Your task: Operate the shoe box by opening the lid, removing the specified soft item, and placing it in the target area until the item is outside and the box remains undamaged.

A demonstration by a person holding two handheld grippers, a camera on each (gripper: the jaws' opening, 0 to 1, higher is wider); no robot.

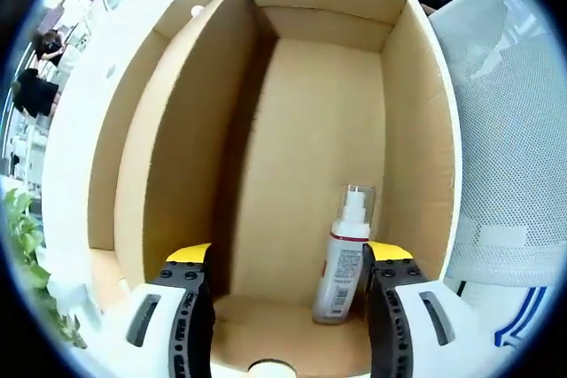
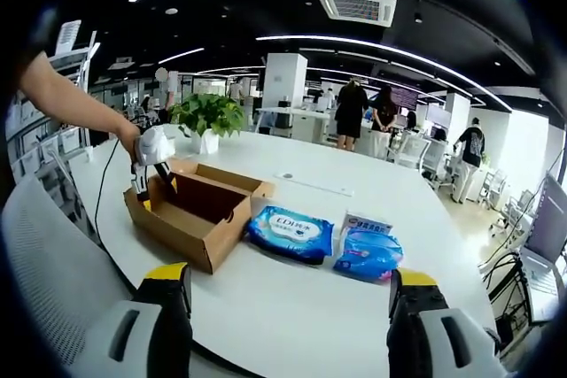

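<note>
The open shoe box [image 2: 197, 214] sits on the white table [image 2: 292, 307], and a spray bottle [image 1: 344, 258] stands upright inside it near one wall. The left gripper [image 1: 288, 303] reaches into the box, jaws wide, the bottle just beside one jaw. Beside the box lie a blue wipes pack [image 2: 291, 232] and a second blue pack [image 2: 368, 254]. The right gripper [image 2: 288, 307] hovers well apart from the box, jaws wide, holding nothing

Both tongs stand with jaws spread wide and nothing between them, the left tongs [image 1: 288, 285] held by a bare forearm [image 2: 75, 104], the right tongs [image 2: 288, 294] level.
</note>
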